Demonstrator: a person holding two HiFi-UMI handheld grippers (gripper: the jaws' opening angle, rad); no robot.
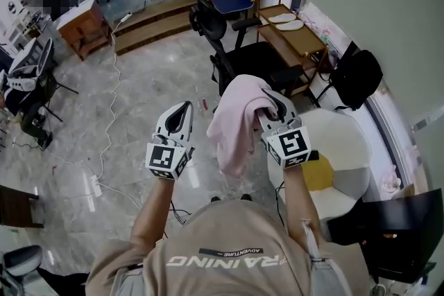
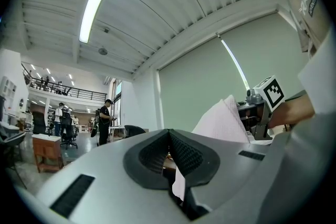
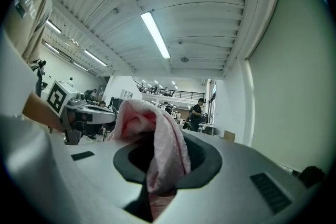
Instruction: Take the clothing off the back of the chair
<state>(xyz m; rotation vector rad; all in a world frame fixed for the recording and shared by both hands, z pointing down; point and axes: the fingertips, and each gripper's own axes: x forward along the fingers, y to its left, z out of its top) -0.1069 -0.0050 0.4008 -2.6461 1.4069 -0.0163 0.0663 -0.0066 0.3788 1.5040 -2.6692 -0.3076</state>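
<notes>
In front of the person, in the head view, two grippers are held out side by side over the floor [image 1: 125, 121]. The right gripper [image 1: 272, 106] has a pink cloth [image 1: 236, 125] in its tip. The cloth hangs down between the two grippers, up in the air. It does not touch the black chair [image 1: 239, 59], which stands just past it. The left gripper [image 1: 186, 106] holds nothing, and its two fingers meet at the tip. It is near the cloth but not touching it. A white round seat [image 1: 340, 149] is by the person's right arm.

In the left gripper view, the fingers of the left gripper [image 2: 169, 139] are pressed together with nothing between them. The pink cloth [image 2: 223, 123] shows behind them to the right, next to the right gripper's marker cube [image 2: 273, 92]. A person [image 2: 105, 120] stands far off on the left, under a long light [image 2: 94, 8].

In the right gripper view, the fingers of the right gripper [image 3: 160, 165] are clamped on the pink cloth [image 3: 157, 139]. The cloth bunches up above the fingers and drops down through the gap. The left gripper's marker cube [image 3: 59, 97] is off to the left.
</notes>
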